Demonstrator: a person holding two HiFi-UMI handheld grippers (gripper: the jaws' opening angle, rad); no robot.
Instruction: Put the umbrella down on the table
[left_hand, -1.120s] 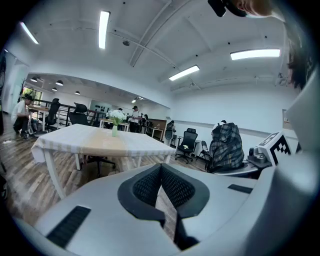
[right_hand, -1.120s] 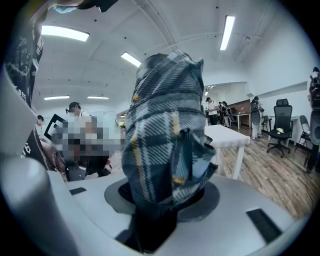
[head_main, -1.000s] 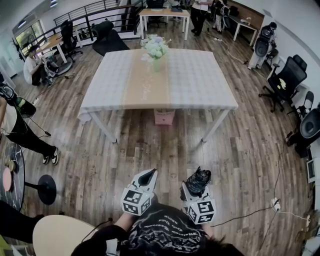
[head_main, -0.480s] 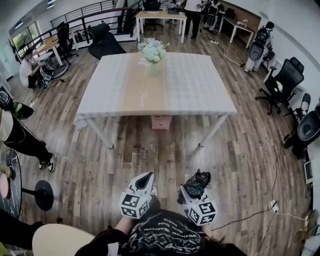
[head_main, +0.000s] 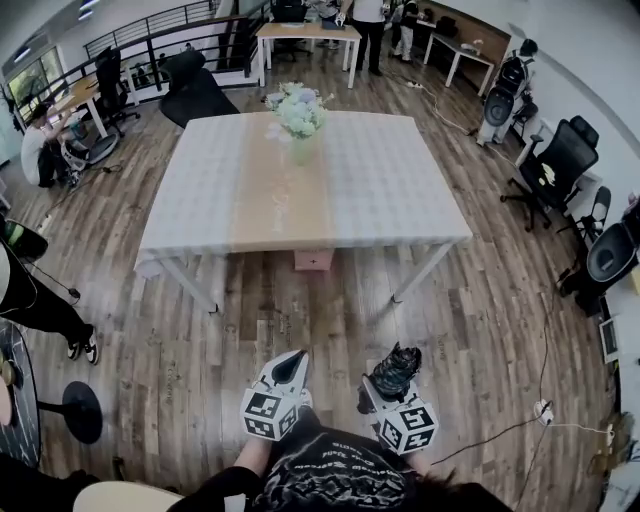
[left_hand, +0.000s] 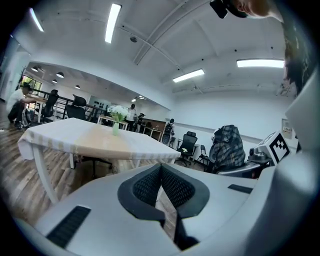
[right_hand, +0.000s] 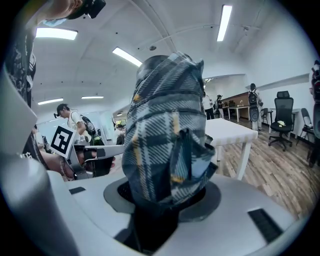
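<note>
Umbrella duty falls to the right hand-held gripper (head_main: 386, 390), whose jaws are clamped around the lower end of a folded, blue-grey plaid fabric umbrella (head_main: 397, 362). The bundle stands up and forward out of the grip rather than dangling, and holding it by one end appears to leave the rest free to be laid flat. The left hand-held gripper (head_main: 290, 368), level with the right one and just to its left, has its black ribbed pads (left_hand: 175, 187) brought together at the tips with nothing between them. It looks spare for this job and is kept clear of the load. Well ahead of both hand-held grippers, across a stretch of wood-plank floor (head_main: 300, 310), stands the large square counter (head_main: 390, 190) under a pale checked cloth, with a tan runner (head_main: 275, 195) down its middle. A pale green vase of white flowers (head_main: 297, 115) sits on the runner toward the far side, leaving the near half of the cloth bare, the likely landing place. The umbrella is not yet over the counter, let alone on it, so the task appears to be at the carrying stage. The gap has to be closed before the right hand-held gripper can lower the bundle onto the cloth and let go.
</note>
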